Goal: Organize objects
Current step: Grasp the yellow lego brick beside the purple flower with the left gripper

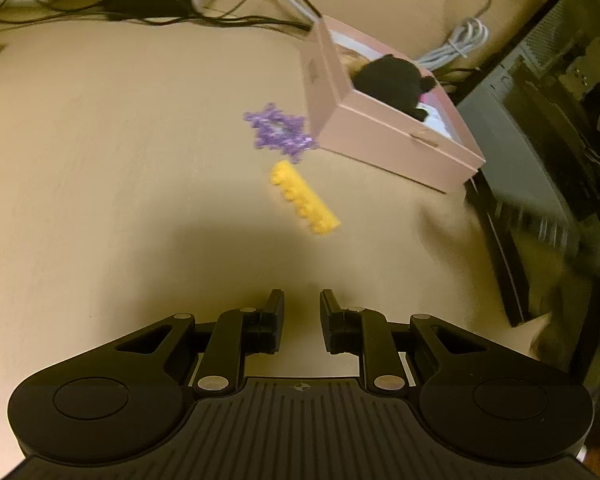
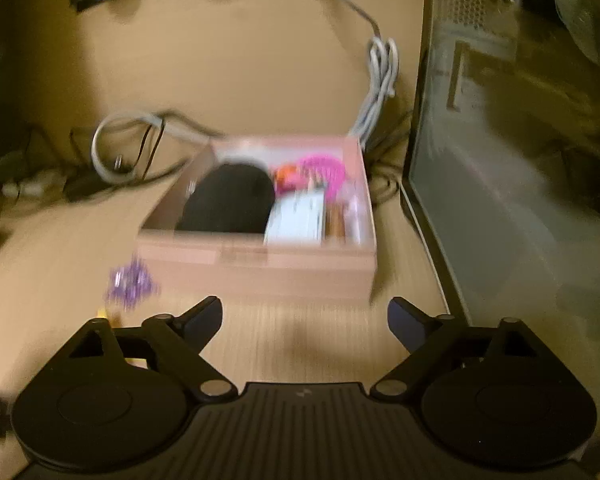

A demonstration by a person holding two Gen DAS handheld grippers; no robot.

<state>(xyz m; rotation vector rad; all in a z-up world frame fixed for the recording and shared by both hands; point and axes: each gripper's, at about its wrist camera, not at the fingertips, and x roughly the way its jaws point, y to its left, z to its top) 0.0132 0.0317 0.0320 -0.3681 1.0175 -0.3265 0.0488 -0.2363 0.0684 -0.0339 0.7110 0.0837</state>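
Your left gripper (image 1: 302, 312) is slightly open and empty; your right gripper (image 2: 305, 316) gapes wide, empty, before the pink box (image 2: 260, 260). Yellow brick (image 1: 304, 198) and purple snowflake (image 1: 278, 132) lie just beside that box.

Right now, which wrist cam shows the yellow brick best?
The left wrist view. The yellow studded brick lies whole on the table there, just in front of the purple snowflake piece, with its studs visible. In the right wrist view only a yellow sliver shows at the left, blurred and mostly hidden behind the gripper's linkage.
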